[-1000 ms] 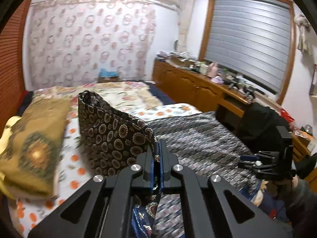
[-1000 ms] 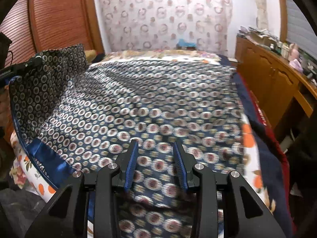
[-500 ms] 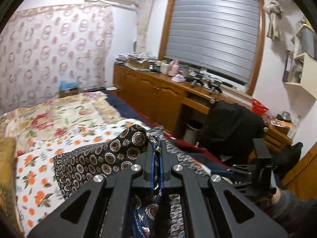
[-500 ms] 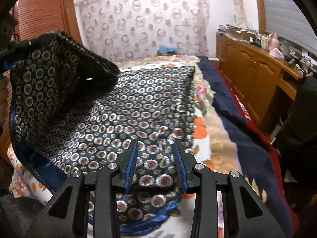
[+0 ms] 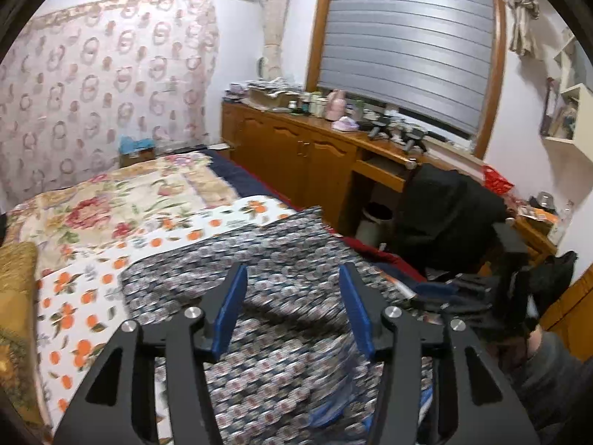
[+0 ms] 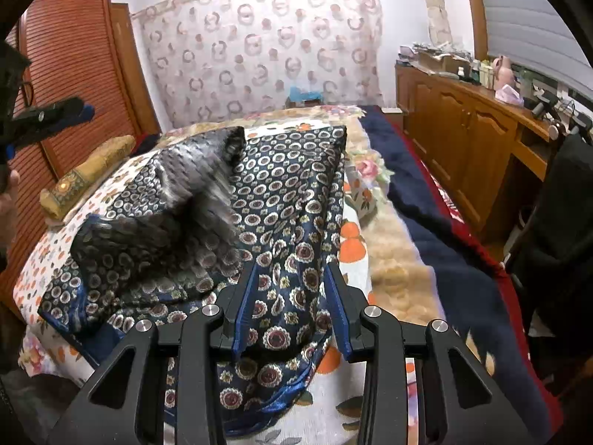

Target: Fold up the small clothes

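The cloth (image 6: 296, 200) is dark blue with round cream rings. The sheet (image 5: 74, 307) is white with orange fruits. The curtain (image 6: 259, 48) has pink rings.

Patterned cloth (image 5: 281, 296) under left tongs (image 5: 292, 309) is motion-blurred, print unreadable. Raised flap (image 6: 200, 193) ahead-left of right tongs (image 6: 294, 306) also smeared. Cloth's near edge cut off behind both tongs' bodies. Small items on far counter (image 5: 333, 111) too tiny to identify.

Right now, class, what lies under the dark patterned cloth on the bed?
Under the patterned cloth lies an orange-print sheet, showing around its edges. Beyond that sits a floral blanket. What lies beneath the cloth's folded-over middle is covered.
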{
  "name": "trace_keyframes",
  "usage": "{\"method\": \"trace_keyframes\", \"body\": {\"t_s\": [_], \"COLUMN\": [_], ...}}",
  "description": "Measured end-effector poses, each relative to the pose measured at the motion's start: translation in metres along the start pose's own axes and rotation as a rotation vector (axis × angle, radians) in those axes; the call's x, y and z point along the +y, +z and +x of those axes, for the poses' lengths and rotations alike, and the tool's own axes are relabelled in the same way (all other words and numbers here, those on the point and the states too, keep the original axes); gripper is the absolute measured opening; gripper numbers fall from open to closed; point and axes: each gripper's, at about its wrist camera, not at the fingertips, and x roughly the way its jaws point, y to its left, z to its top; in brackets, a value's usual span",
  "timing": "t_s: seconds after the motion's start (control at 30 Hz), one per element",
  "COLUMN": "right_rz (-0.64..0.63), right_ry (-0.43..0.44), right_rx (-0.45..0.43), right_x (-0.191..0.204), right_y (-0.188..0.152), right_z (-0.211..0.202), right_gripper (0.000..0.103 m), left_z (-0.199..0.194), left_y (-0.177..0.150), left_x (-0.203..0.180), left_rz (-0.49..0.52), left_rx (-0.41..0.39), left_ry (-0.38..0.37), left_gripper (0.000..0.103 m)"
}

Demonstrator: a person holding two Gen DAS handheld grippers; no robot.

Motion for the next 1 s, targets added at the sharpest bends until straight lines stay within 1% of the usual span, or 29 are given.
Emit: {"method": "trace_keyframes", "body": {"t_s": [0.1, 0.2, 0.23, 0.3, 0.57, 0.73, 0.9, 0.97, 1.0], "right_rz": [-0.021, -0.047, -0.056, -0.079, -0.145, -0.163, -0.159, -0.164, -0.167], "right_ry": [-0.004, 0.0, 0.002, 0.01, 0.067, 0.103, 0.121, 0.12, 0.121], "right_rx": [-0.005, -0.013, -0.015, -0.02, -0.028, -0.001, 0.039, 0.057, 0.071], "right_x": [0.006, 0.015, 0.017, 0.023, 0.049, 0.063, 0.068, 0.07, 0.072], "right_y": [0.009, 0.022, 0.025, 0.034, 0.081, 0.104, 0.121, 0.124, 0.125], "right_z": [0.002, 0.005, 0.006, 0.01, 0.042, 0.07, 0.103, 0.114, 0.122], "right_gripper": [0.036, 0.036, 0.036, 0.036, 0.036, 0.036, 0.036, 0.041, 0.041], "left_z": [-0.002, -0.003, -0.003, -0.003, 0.001, 0.008, 0.011, 0.01, 0.01], "left_y": [-0.013, -0.027, -0.033, -0.043, -0.073, -0.087, -0.099, -0.102, -0.103], "left_x": [0.017, 0.031, 0.035, 0.04, 0.064, 0.077, 0.082, 0.083, 0.084], "left_rz": [-0.029, -0.049, -0.048, -0.045, -0.078, -0.113, -0.138, -0.144, -0.146], "left_rx": [0.018, 0.038, 0.046, 0.055, 0.102, 0.129, 0.143, 0.144, 0.144], "left_ry": [0.041, 0.064, 0.079, 0.105, 0.152, 0.184, 0.184, 0.181, 0.179], "left_gripper": [0.052, 0.053, 0.054, 0.059, 0.06, 0.06, 0.06, 0.06, 0.06]}}
